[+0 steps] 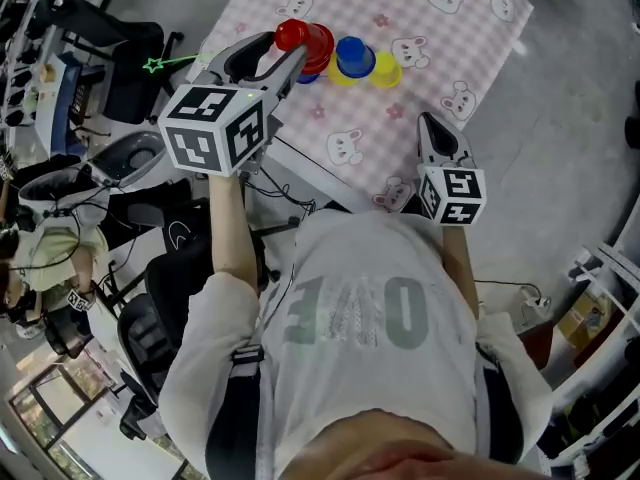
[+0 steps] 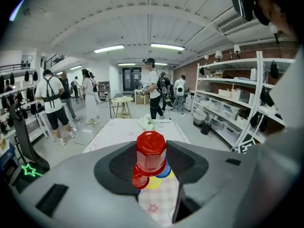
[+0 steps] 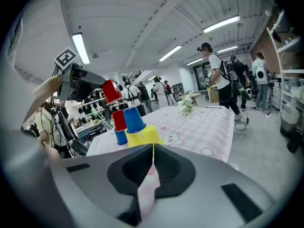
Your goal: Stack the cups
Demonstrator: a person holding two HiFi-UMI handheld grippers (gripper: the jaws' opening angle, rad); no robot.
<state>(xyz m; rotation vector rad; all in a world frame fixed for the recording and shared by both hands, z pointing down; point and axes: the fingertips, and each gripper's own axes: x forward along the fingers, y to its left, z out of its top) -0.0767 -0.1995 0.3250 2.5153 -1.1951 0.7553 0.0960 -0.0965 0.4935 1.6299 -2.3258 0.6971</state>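
Left gripper (image 1: 290, 56) clamped on red cup (image 2: 151, 149), inverted, raised over cups (image 1: 352, 60) at 11 o'clock on surface (image 1: 470, 48). Right gripper (image 3: 151, 163) closed, empty. Cup likely light, thin, slick plastic: grip mid-wall, gently.

Cups (image 1: 352, 58) on checked tablecloth (image 1: 450, 58)

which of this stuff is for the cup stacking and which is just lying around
Job: red cup in left gripper, second red cup, blue cups, yellow cups, table.
Lying about: white bundle at the table's far end, stool, shelves.
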